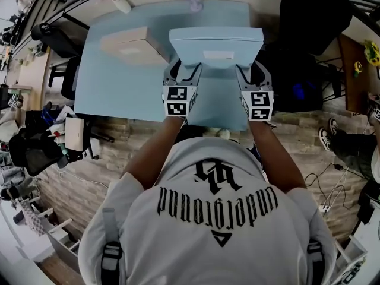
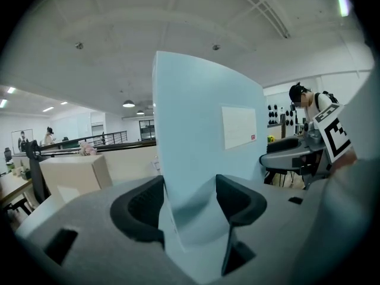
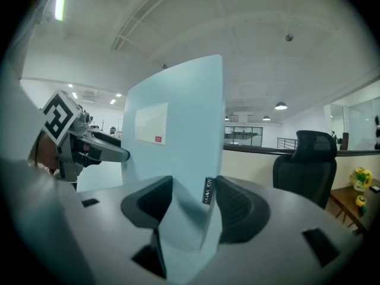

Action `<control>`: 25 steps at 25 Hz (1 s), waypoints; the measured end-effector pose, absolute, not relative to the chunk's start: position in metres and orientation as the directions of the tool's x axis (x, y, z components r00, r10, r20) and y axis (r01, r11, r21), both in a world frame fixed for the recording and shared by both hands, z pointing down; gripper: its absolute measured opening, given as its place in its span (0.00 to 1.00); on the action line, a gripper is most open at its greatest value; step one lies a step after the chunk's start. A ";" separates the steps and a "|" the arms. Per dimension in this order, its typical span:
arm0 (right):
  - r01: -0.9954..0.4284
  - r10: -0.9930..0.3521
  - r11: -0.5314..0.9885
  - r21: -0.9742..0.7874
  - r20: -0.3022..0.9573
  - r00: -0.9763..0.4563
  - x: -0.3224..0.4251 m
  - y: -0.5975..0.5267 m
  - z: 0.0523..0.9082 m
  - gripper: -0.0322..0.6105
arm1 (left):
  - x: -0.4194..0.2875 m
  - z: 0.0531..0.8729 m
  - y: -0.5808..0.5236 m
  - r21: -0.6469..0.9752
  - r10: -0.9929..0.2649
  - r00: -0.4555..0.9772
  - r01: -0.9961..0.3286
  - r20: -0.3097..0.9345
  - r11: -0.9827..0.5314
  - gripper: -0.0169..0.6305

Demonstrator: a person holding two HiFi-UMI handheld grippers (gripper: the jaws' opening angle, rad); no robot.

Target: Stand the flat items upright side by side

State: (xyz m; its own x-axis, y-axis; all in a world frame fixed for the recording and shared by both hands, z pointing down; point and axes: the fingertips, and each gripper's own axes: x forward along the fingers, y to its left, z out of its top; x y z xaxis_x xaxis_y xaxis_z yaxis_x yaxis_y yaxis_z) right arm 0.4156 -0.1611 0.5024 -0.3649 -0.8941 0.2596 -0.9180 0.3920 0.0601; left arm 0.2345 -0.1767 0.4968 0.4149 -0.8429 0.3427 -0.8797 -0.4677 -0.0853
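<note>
Tan box: The tan box (image 1: 127, 46) sat on the surface (image 1: 119, 88), to the left of the blue one and a little apart from it. I could not tell if it stood on its thin side.

Left gripper: Your left gripper (image 1: 187, 70) had its jaws closed on the left edge of the blue box (image 1: 217, 43). Its own view showed the box edge squeezed between both pads. You held it low down, I think so the tall box would not tip.

Blue box: It was in front of you, nearly upright, with its wide side and white label (image 1: 218, 56) facing you. It rose high above both sets of jaws. I could not tell if its bottom touched the surface.

Right gripper: Your right gripper (image 1: 252, 70) had its jaws closed on the right edge of the same box. One grip on each side kept the box straight and steady.

Step in hand: It looked like you were standing the blue box up next to the tan one. A slow set-down seemed best, since a thin box can fall over.
</note>
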 end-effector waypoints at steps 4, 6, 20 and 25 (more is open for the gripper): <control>-0.902 -0.881 0.427 0.068 0.255 -0.398 0.375 -0.164 0.502 0.41 | 0.194 0.497 -0.175 -0.094 -0.856 0.386 -0.893 0.344 -0.441 0.46; -0.895 -0.876 0.440 0.073 0.255 -0.410 0.350 -0.166 0.502 0.41 | 0.168 0.499 -0.176 -0.094 -0.861 0.373 -0.899 0.346 -0.427 0.46; -0.926 -0.897 0.373 0.062 0.280 -0.342 0.166 -0.190 0.517 0.41 | -0.014 0.519 -0.211 -0.072 -0.823 0.435 -0.868 0.365 -0.491 0.46; -0.942 -0.909 0.330 0.068 0.293 -0.297 0.095 -0.192 0.526 0.41 | -0.082 0.526 -0.223 -0.084 -0.799 0.471 -0.841 0.373 -0.535 0.46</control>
